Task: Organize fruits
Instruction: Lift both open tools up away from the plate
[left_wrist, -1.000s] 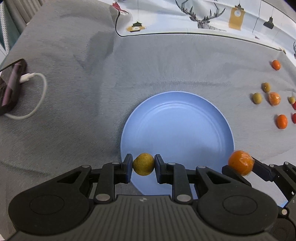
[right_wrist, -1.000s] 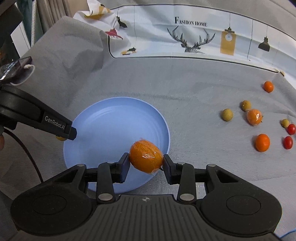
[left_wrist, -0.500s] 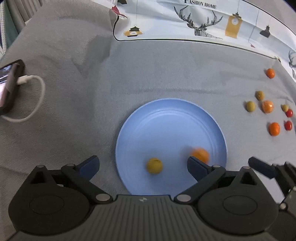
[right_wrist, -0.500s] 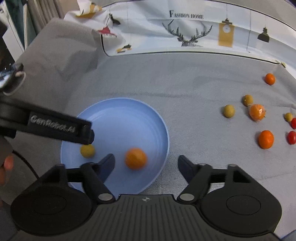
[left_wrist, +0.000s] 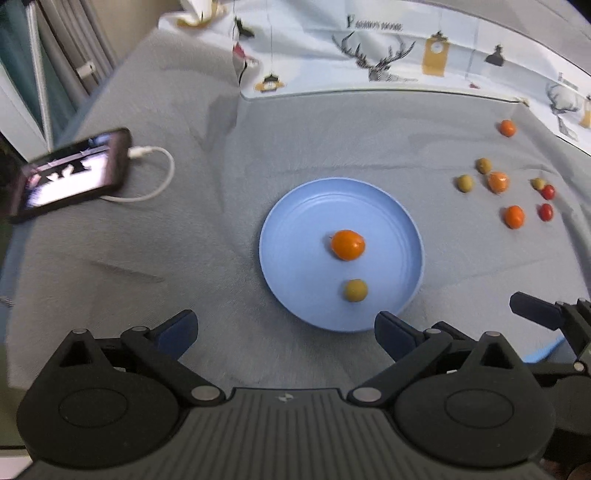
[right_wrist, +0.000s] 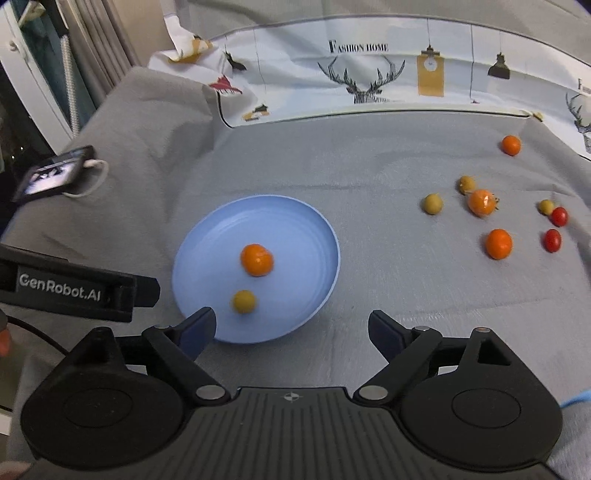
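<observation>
Fruits, an orange (left_wrist: 347, 244) and a yellow-green one (left_wrist: 355, 290), lie on the blue plate (left_wrist: 288, 229); your left gripper (left_wrist: 284, 328) angles downward, fingers released, while the right gripper (right_wrist: 291, 328) is opening, nothing between.

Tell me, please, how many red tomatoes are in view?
2, both loose on the grey cloth at far right: one beside a small yellow fruit, the other just nearer. More may lie past the frame edge.

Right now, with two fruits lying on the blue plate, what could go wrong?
1. The round orange fruit and small yellow-green fruit lie loose on the shallow blue plate; a bump might roll them off.
2. Loose fruits wait on the wrinkled grey cloth, like the two red cherry tomatoes near its edge; a nudge could send them rolling away.
</observation>
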